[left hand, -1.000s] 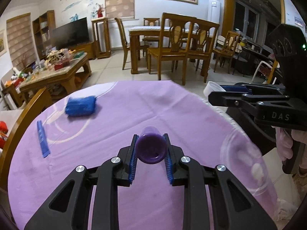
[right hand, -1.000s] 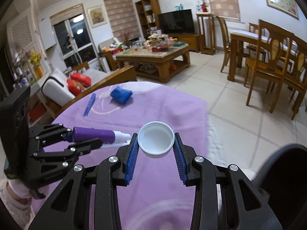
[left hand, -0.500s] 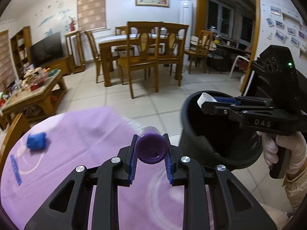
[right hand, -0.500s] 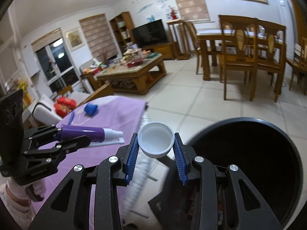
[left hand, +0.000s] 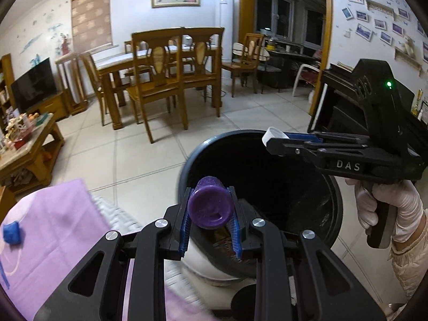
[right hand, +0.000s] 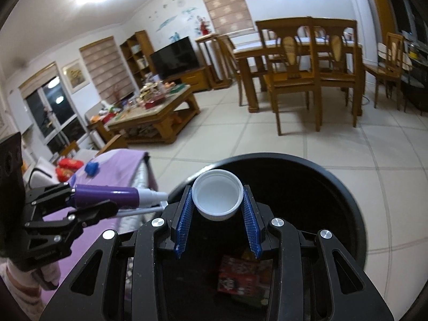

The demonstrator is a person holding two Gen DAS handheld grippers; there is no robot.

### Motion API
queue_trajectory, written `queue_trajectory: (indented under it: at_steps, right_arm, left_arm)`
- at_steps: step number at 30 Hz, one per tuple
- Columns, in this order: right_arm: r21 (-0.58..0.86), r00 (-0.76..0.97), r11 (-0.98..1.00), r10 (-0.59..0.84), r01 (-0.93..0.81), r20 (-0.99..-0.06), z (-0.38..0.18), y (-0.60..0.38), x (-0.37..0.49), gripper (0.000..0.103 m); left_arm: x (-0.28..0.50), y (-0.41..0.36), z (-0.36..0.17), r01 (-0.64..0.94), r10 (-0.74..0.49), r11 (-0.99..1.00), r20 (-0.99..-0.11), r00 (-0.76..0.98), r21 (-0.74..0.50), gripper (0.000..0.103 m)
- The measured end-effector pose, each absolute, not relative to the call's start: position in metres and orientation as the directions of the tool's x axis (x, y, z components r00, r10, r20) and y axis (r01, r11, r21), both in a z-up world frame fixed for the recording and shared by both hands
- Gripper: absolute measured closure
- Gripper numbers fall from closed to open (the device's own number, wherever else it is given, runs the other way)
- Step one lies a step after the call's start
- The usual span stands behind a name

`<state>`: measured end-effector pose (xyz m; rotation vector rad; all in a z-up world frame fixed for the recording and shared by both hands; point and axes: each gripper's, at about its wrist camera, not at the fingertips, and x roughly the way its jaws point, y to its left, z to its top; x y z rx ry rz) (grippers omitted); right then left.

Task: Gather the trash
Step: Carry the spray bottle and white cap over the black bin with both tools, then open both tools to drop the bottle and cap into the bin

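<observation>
Left hand-held gripper [left hand: 210, 220] clamps purple tube [left hand: 209, 206], right hand-held gripper [right hand: 217, 215] clamps white cap [right hand: 217, 197], both lower-centre over black bin [right hand: 347, 195], apparently for dropping.

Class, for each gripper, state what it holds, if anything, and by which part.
The left gripper clamps the purple tube at its rear end. The right gripper pinches the white cap by its rim, over the bin.

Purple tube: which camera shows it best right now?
The right wrist view: the purple tube appears side-on, full length, with its white nozzle, held in the left tool. The left wrist view shows only its round rear end between the fingers, above the black bin.
</observation>
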<state>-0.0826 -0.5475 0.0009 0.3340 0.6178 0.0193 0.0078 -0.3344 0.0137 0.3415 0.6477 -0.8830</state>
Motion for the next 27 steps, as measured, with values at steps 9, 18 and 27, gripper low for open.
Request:
queue_trajectory:
  at_steps: [9,18,27]
  right_arm:
    - [0.336,0.805,0.931,0.09,0.14,-0.586,-0.024,-0.584,-0.097,0.066]
    - [0.353,0.787,0.92,0.089,0.17,-0.61,-0.046,-0.596,-0.094,0.066]
    - [0.361,0.769,0.913,0.09,0.191,-0.633,-0.062,-0.603,-0.083,0.066]
  left_arm:
    - [0.002,-0.374,-0.006,0.831,-0.603,0.556,-0.685,0.409,0.007,0.078]
    - [0.003,-0.391,-0.023,0.844,-0.585,0.536,-0.717,0.378,0.008,0.078]
    - [-0.002,-0.405,-0.034,0.855,-0.572,0.518,-0.738,0.358,0.013,0.078]
